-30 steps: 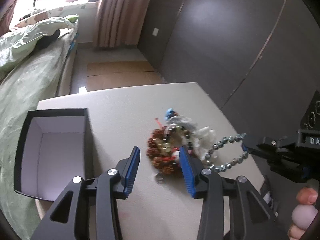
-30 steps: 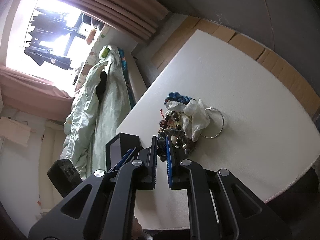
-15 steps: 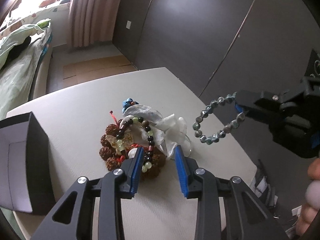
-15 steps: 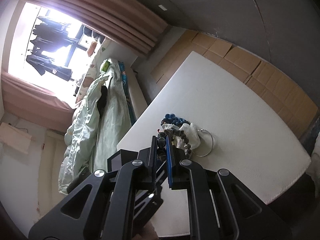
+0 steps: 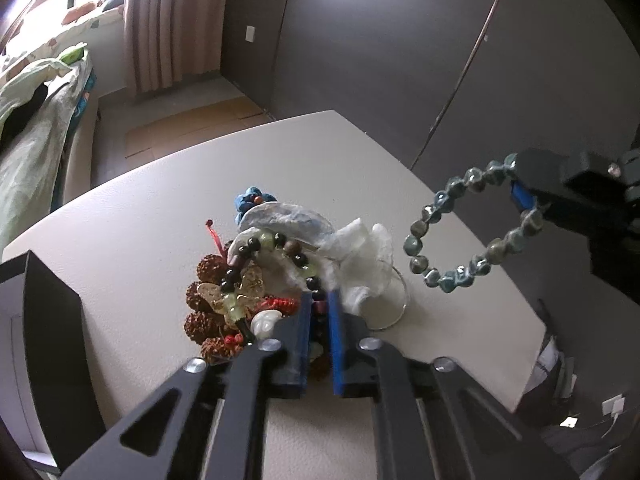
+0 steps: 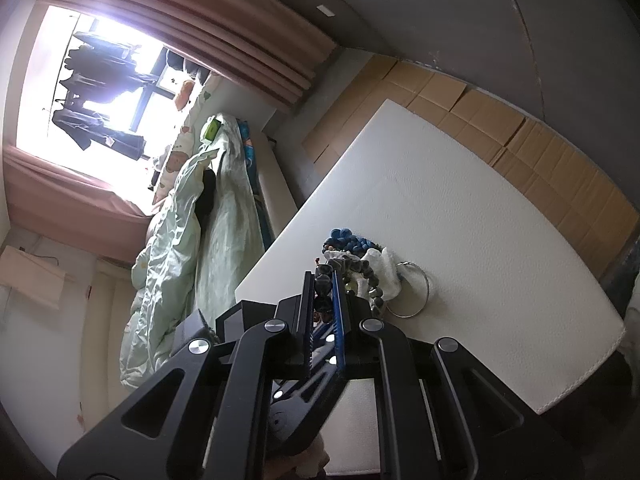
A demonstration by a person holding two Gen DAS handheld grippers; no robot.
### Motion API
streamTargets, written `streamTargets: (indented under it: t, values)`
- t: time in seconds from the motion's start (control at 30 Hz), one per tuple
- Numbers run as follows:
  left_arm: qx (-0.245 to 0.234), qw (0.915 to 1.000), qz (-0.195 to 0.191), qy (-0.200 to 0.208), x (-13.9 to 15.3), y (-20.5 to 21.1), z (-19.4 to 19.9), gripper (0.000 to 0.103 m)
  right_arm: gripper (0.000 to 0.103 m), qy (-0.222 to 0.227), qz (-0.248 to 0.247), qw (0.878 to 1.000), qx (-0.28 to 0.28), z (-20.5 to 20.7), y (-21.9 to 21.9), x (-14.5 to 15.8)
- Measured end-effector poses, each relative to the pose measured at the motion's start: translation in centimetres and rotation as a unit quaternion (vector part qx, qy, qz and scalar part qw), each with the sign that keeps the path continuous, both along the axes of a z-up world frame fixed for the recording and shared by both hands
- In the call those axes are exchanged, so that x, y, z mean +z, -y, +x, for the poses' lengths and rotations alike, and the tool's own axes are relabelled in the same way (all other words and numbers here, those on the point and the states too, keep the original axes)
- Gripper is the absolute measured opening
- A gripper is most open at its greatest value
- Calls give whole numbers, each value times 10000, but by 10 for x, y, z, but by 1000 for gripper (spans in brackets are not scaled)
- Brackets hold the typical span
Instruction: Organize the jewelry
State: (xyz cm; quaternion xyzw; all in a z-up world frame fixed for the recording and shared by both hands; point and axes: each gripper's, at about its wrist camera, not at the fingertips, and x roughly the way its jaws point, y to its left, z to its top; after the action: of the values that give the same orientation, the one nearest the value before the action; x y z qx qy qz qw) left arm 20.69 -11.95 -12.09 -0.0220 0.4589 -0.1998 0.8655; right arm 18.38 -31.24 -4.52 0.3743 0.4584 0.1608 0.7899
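Two hand-held grippers over a jewelry pile (image 5: 256, 280) on a white table (image 5: 160, 216).
The left gripper (image 5: 319, 312) has just closed — pinching a dark beaded strand at the pile's near edge; the right gripper (image 6: 322, 292) clamps a blue-grey bead bracelet (image 5: 472, 232) — lifted clear.

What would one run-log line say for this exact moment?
left gripper: just closed on multicolour bead strand in pile | right gripper: holds grey-green bead bracelet aloft | black box: beside pile

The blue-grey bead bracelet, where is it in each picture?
Left wrist view: bracelet hangs at right, above the table, pinched by the right gripper.
Right wrist view: bracelet sits centre, between the jaws.
Shared landmark: metal ring on the table.
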Motion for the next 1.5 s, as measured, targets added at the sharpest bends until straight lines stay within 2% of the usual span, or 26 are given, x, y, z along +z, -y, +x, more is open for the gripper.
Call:
streamTargets:
  t: [0.3,0.63,1.13,1.5]
  values:
    - [254,9978,-570,239,34,-39,-18,5,9,221,80,9995,191,-3,-8,8]
    - [589,9919,-976,565,76,-89,-43,6,9,583,234,9956,701,-9,-47,19]
    - [1137,9815,-1157,1013,121,-158,-86,5,9,1010,483,9822,1506,-24,-124,29]
    - [1640,9747,-1153,986,118,-208,-103,6,9,1034,443,9766,1832,-27,-168,20]
